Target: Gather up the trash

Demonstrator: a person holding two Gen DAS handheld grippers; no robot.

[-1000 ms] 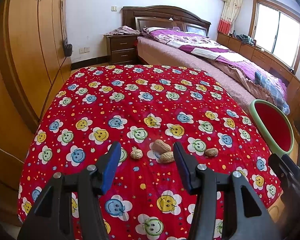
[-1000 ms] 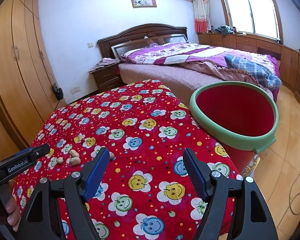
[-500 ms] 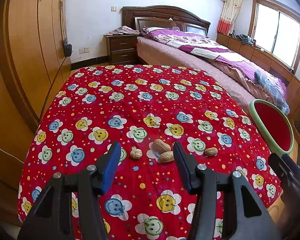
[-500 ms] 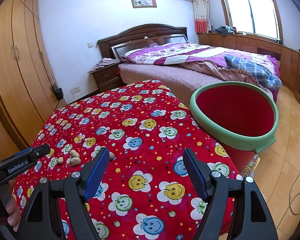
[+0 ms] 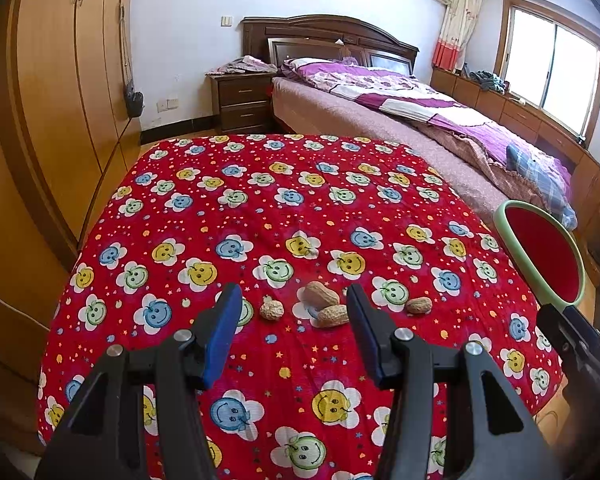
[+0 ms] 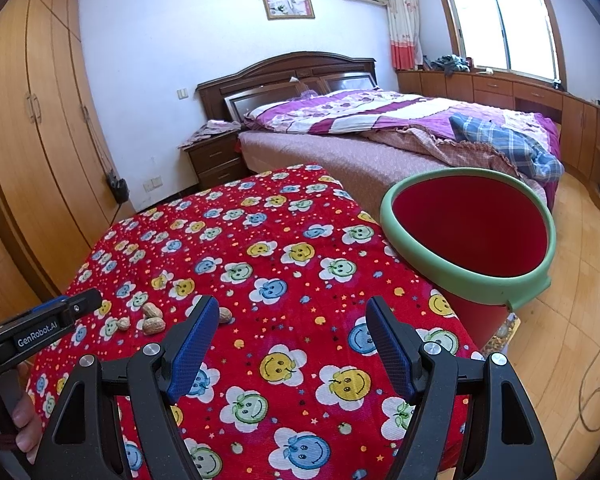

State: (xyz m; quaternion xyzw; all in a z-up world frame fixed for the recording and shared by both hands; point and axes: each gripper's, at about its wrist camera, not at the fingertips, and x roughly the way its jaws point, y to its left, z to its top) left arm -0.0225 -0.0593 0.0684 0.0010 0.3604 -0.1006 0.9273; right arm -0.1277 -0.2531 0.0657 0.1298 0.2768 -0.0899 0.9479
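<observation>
Both wrist views look down across the red tablecloth [image 5: 300, 208] toward the bed [image 6: 380, 128], sharing the peanuts [image 5: 320, 304].

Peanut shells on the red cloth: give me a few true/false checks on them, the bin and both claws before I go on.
1. Four peanut shells lie on the red cloth. True.
2. The left claw grips a shell. False: open, holding nothing.
3. The bin has a green rim and red inside. True.
4. The right claw holds the bin. False: open, apart from it.
5. Shells already lie in the bin. False: none visible inside.
</observation>
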